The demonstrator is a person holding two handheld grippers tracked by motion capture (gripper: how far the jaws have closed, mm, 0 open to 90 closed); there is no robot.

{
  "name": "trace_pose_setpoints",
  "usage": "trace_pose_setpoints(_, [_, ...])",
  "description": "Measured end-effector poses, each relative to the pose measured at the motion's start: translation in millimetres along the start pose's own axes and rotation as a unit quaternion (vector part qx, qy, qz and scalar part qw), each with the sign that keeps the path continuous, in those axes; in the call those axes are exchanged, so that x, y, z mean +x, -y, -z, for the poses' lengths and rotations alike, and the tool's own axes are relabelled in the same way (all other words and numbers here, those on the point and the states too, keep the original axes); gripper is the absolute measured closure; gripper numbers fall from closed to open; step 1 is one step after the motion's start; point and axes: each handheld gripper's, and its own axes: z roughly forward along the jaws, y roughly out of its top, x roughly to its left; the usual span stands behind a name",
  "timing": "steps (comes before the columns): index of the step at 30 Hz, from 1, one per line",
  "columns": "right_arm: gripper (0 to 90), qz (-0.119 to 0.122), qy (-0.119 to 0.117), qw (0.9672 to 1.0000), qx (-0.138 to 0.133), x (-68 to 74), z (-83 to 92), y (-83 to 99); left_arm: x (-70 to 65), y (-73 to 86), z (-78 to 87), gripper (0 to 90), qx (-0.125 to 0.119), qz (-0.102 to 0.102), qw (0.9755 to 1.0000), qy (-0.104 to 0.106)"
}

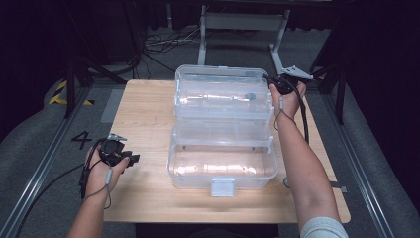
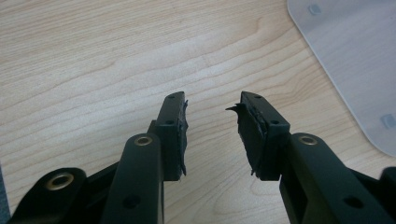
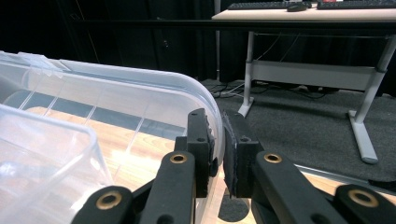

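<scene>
A clear plastic tiered box [image 1: 223, 163] stands open in the middle of the wooden table [image 1: 143, 109], its upper tray [image 1: 223, 101] stepped back and its lid [image 1: 218, 74] raised at the far side. At the box's far right corner my right gripper [image 1: 277, 85] is shut on the clear rim [image 3: 140, 88], with one pad on each side of the wall at my right gripper [image 3: 218, 116]. My left gripper [image 1: 133, 158] hovers low over bare wood left of the box. My left gripper [image 2: 210, 105] stands open with nothing between its pads, and a box corner [image 2: 355, 60] lies to its right.
A grey latch [image 1: 222, 187] hangs at the box's front edge. Behind the table stand a metal desk frame [image 1: 237, 25] and loose cables [image 1: 163, 42] on the floor. Rails run along both sides of the table. Bare wood lies left of the box.
</scene>
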Motion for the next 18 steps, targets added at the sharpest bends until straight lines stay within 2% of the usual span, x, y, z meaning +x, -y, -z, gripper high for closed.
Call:
trace_pose_setpoints(13, [81.9, 0.001, -0.004, 1.0, 0.006, -3.7, -5.3, 5.3, -1.6, -0.8, -0.5, 62.7, -0.001, 0.0, 1.0, 0.001])
trace_pose_setpoints(18, [81.6, -0.008, -0.008, 0.9998, 0.015, -6.5, -9.2, 8.7, -1.4, -0.7, -0.1, 62.7, 0.001, 0.0, 1.0, 0.003])
